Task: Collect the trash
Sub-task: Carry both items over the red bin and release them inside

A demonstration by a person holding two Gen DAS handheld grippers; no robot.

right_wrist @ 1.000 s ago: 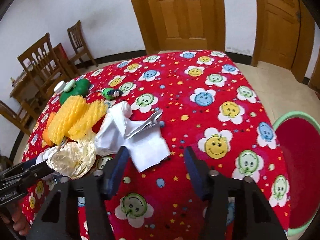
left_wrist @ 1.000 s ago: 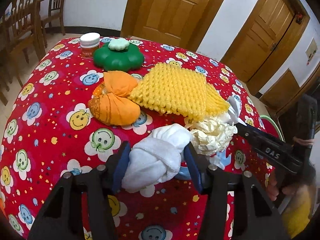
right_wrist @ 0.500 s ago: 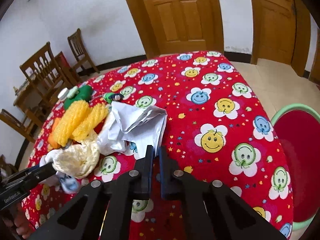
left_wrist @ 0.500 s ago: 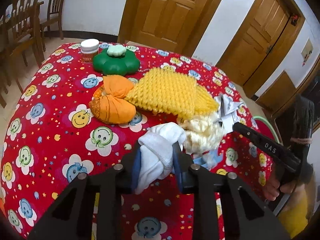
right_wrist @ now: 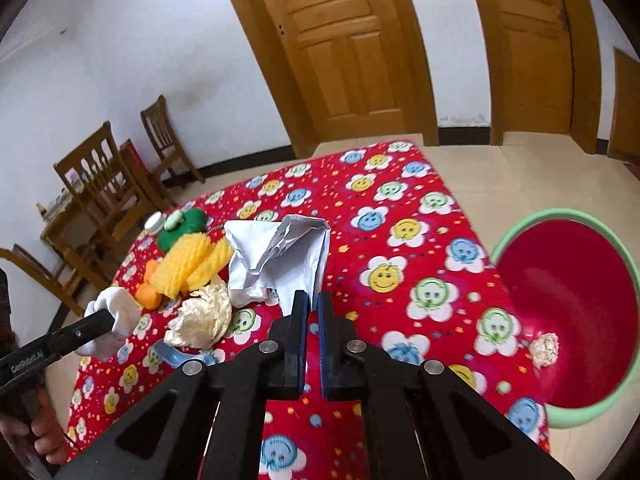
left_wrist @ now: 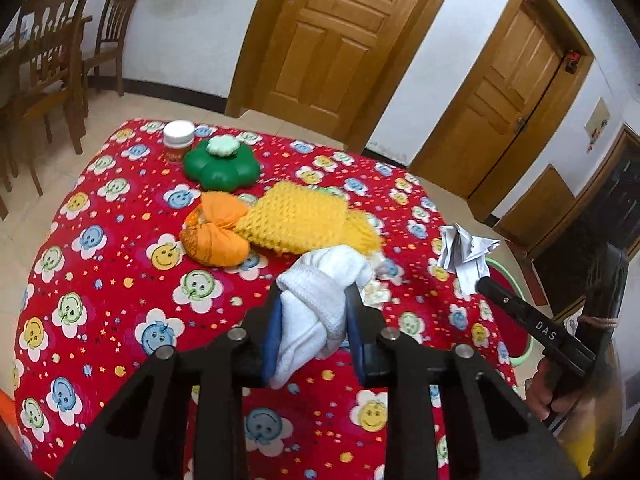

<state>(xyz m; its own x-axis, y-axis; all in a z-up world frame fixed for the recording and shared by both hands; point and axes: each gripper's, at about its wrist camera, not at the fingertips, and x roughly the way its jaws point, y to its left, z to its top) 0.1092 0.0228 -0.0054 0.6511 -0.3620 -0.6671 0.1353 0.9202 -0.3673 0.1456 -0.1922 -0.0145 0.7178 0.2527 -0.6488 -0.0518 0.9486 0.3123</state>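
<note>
Your left gripper sat low centre of its frame, clamped on the knotted cloth. Behind it lay the foam net, the tied bag to its left, the flower-shaped box and jar further back. Your right gripper pinched the crumpled paper at frame centre; the basin stood right, off the table, a wad in it.

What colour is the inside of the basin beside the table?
Red inside, with a pale green rim; the basin shows best in the right wrist view.
</note>
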